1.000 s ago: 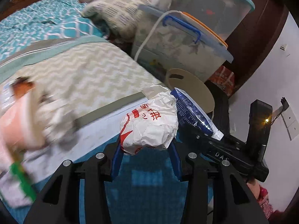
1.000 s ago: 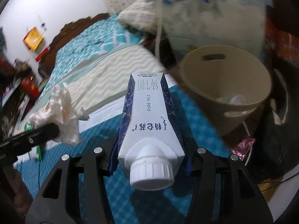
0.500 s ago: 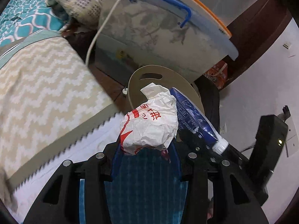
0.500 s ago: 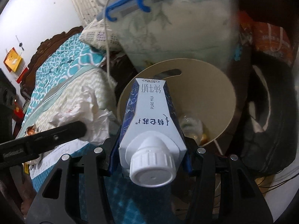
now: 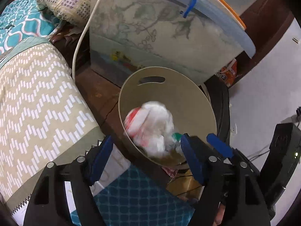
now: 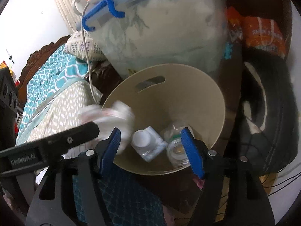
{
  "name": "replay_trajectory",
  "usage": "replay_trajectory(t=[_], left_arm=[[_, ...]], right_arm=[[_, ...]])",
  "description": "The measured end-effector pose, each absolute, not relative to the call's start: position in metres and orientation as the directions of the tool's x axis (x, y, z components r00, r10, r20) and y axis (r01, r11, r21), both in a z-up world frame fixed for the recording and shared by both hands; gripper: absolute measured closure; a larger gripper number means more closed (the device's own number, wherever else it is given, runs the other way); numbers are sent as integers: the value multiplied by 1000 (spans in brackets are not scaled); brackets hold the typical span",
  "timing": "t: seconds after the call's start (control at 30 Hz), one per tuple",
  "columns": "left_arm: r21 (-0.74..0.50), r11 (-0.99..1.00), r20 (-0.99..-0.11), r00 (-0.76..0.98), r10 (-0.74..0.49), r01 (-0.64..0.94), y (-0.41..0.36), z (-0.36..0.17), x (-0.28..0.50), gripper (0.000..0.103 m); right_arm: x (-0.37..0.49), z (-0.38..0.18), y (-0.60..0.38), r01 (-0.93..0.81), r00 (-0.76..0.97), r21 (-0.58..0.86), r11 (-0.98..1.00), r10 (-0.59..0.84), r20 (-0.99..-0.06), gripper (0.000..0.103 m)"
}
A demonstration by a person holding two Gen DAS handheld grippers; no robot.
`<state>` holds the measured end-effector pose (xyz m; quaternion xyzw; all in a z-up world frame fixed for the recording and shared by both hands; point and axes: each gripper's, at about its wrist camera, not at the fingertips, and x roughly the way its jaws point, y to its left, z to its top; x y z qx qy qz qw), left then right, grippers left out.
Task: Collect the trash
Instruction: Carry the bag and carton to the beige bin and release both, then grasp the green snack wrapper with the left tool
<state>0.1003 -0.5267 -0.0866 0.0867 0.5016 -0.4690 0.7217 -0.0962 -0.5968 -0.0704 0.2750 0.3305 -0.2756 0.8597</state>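
Note:
A beige round bin (image 5: pixel 169 86) stands on the floor beside the bed; it also shows in the right wrist view (image 6: pixel 188 86). My left gripper (image 5: pixel 146 156) is open over its near rim. A crumpled white and red paper wrapper (image 5: pixel 150 126) is blurred, falling into the bin; it also shows in the right wrist view (image 6: pixel 112 116). My right gripper (image 6: pixel 152 146) is open above the bin. The milk carton (image 6: pixel 148 143) lies inside the bin, cap up, beside a clear plastic bottle (image 6: pixel 176 148).
A large plastic storage box (image 5: pixel 165 35) with a blue handle stands behind the bin. The bed with a chevron blanket (image 5: pixel 37 101) is on the left. A black tyre (image 6: pixel 267 116) lies to the right of the bin. A white cable (image 5: pixel 79 43) hangs down by the box.
Both grippers opened over the bin. The wrapper left the left gripper and is dropping in. The milk carton left the right gripper and now lies in the bin.

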Motion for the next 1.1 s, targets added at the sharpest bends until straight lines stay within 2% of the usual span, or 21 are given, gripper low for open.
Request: replay_trajectory(t=[0.17, 0.3, 0.47, 0.67, 0.77, 0.93, 1.1], left_arm=[[-341, 546, -782, 92, -617, 766, -490, -68, 100, 32], [-305, 567, -747, 177, -641, 765, -431, -48, 94, 32], [-254, 638, -700, 317, -639, 727, -340, -26, 90, 32], [-257, 759, -663, 462, -589, 599, -212, -15, 92, 32], [-278, 824, -670, 515, -534, 493, -147, -17, 100, 32], [-339, 878, -704, 528, -475, 338, -58, -38, 112, 32], [-409, 857, -712, 477, -515, 315, -36, -56, 116, 32]], right_arm=[[-103, -63, -581, 649, 657, 306, 696, -310, -688, 35], [-96, -55, -557, 601, 692, 320, 732, -276, -667, 35], [-66, -46, -509, 479, 742, 339, 810, -167, -650, 37], [-17, -41, -436, 293, 757, 374, 880, 26, -653, 42], [7, -40, -397, 195, 746, 416, 888, 141, -651, 47], [39, -42, -330, 83, 708, 434, 897, 254, -659, 49], [53, -49, -280, 42, 665, 435, 900, 300, -684, 51]])
